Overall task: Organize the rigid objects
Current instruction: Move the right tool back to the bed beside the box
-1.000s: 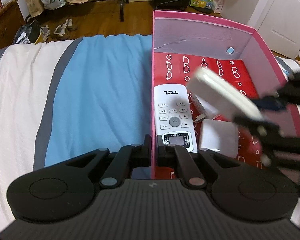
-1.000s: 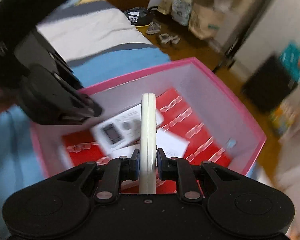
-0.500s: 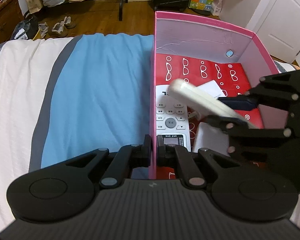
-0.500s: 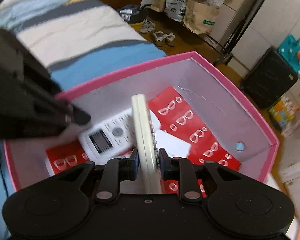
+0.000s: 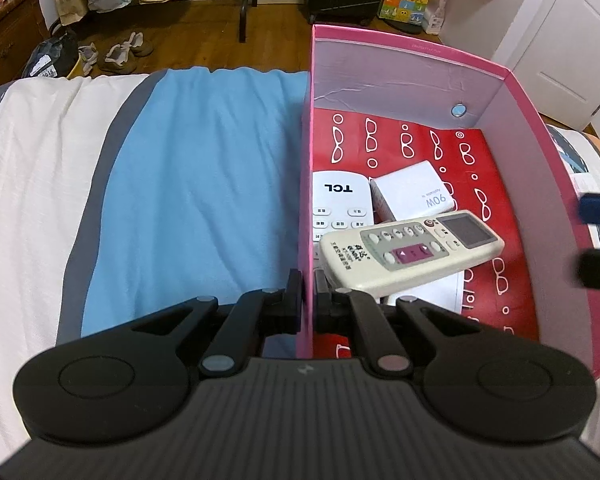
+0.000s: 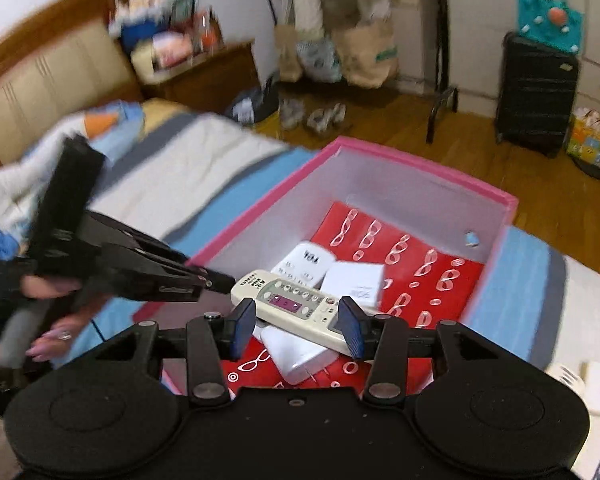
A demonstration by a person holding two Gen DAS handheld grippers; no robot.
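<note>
Inside the pink box (image 5: 412, 46), toward its near left corner, the cream remote (image 5: 412, 250) lies face up and slantwise, a long rounded plastic slab with a grey screen and a purple button strip. It rests across the white TCL remote (image 5: 338, 204), which lies flat along the left wall, and over a white rectangular charger (image 6: 296, 356) near the front. A second white block (image 5: 414, 196), printed 90W, sits just behind it. The box is stiff card, pale inside, its floor lined with glossy red paper patterned with white spectacles.

The left gripper (image 5: 309, 294) has its jaws pressed together, pinching the box's left wall at the rim. The right gripper (image 6: 296, 326) hovers over the cream remote with its blue-padded jaws opening; the pads stand clear of the remote, which lies below and beyond them.

The box stands on a bed (image 5: 188, 184) covered in soft cloth striped blue, grey and cream. A hand (image 6: 50, 312) grips the left tool's handle.
</note>
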